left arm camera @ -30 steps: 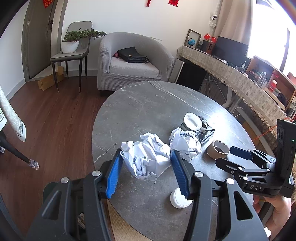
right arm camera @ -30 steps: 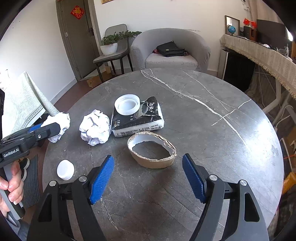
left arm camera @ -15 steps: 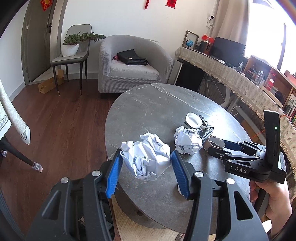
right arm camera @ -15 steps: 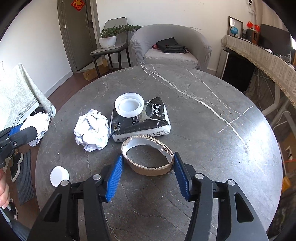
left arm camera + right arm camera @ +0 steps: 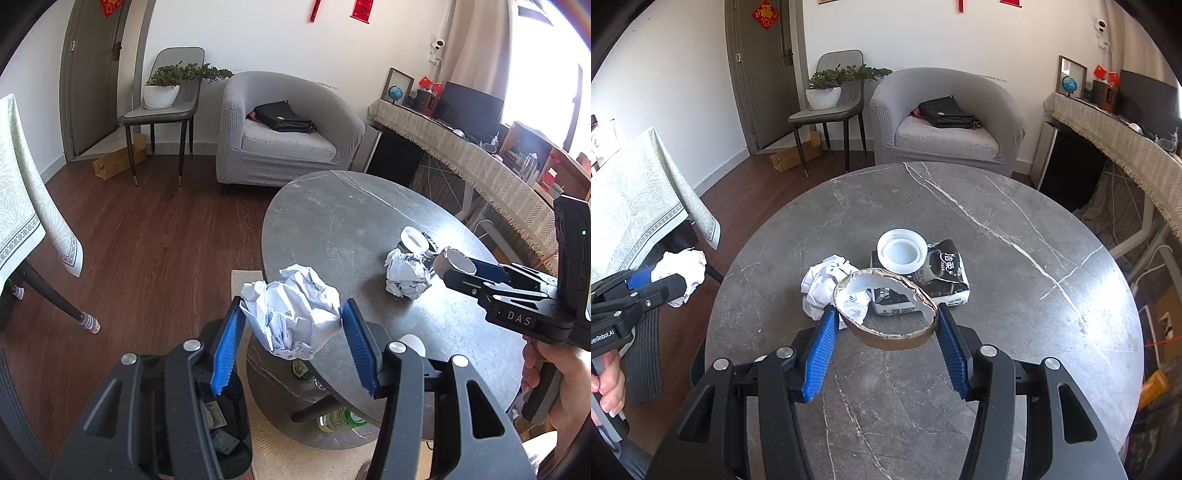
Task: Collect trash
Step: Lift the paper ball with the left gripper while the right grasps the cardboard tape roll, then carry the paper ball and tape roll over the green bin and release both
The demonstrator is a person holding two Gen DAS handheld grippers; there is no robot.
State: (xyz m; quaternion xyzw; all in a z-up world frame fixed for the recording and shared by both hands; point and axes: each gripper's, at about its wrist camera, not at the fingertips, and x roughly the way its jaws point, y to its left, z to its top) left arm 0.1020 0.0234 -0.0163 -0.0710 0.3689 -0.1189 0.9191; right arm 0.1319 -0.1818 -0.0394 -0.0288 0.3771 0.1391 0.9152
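Observation:
My left gripper [image 5: 291, 339] is shut on a crumpled white paper ball [image 5: 293, 314] and holds it off the left edge of the round grey table [image 5: 343, 221], above a dark trash bin [image 5: 221, 417] on the floor. My right gripper [image 5: 884, 343] is shut on a torn brown cardboard ring [image 5: 886, 314], lifted above the table [image 5: 997, 295]. A second paper ball [image 5: 822, 284], a white lid [image 5: 902, 251] and a black packet [image 5: 942, 273] lie on the table. A white cap [image 5: 412, 341] lies near the table's edge.
A grey armchair [image 5: 945, 122] with a black bag stands behind the table. A chair with a potted plant [image 5: 827, 92] is by the door. A cloth-covered table [image 5: 22, 192] stands left. Bottles [image 5: 336, 421] lie on the table's lower shelf.
My left gripper carried the paper ball leftward off the table to above the bin. My right gripper closed on the cardboard ring and lifted it.

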